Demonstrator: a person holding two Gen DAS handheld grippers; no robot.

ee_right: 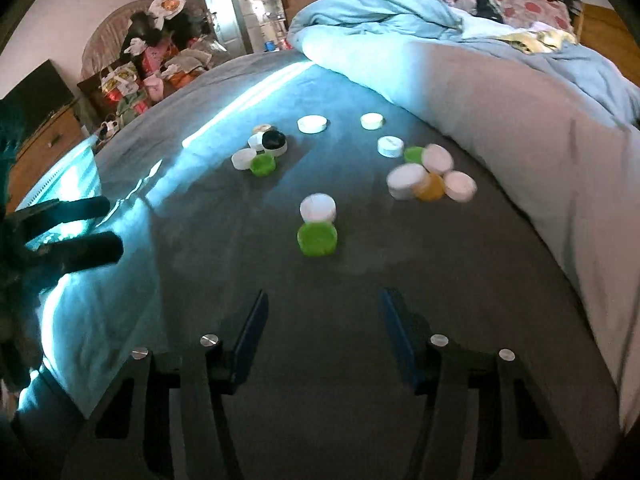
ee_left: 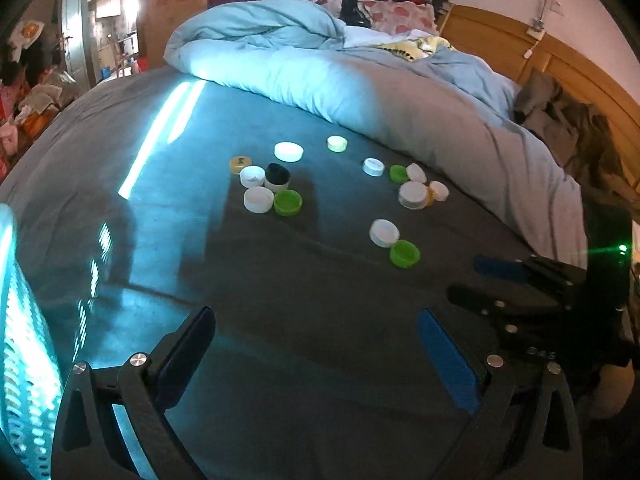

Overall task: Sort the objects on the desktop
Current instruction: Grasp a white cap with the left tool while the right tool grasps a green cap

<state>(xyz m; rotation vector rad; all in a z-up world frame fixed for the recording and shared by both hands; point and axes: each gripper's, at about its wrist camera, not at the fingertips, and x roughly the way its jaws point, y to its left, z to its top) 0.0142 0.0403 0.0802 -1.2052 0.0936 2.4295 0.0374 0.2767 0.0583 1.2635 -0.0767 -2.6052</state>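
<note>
- The left gripper (ee_left: 316, 354) hangs low in its own view, fingers spread wide with nothing between them.
- The right gripper (ee_right: 323, 340) sits at the bottom of its own view, fingers likewise parted and empty.
- Bottle caps lie scattered on the dark grey bed sheet (ee_right: 280, 280) mid-frame: a green cap (ee_right: 317, 239) touches a white cap (ee_right: 318, 207).
- A black cap (ee_left: 277, 174) sits in the left cluster.
- A blue duvet (ee_left: 280, 60) fills the upper frame.

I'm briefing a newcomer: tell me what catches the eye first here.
Bottle caps, white, green, black and orange, lie scattered on the dark grey bedsheet; nearest, a green cap touches a white cap. A rumpled pale blue duvet lies behind. Both grippers, left and right, are open and empty.
</note>
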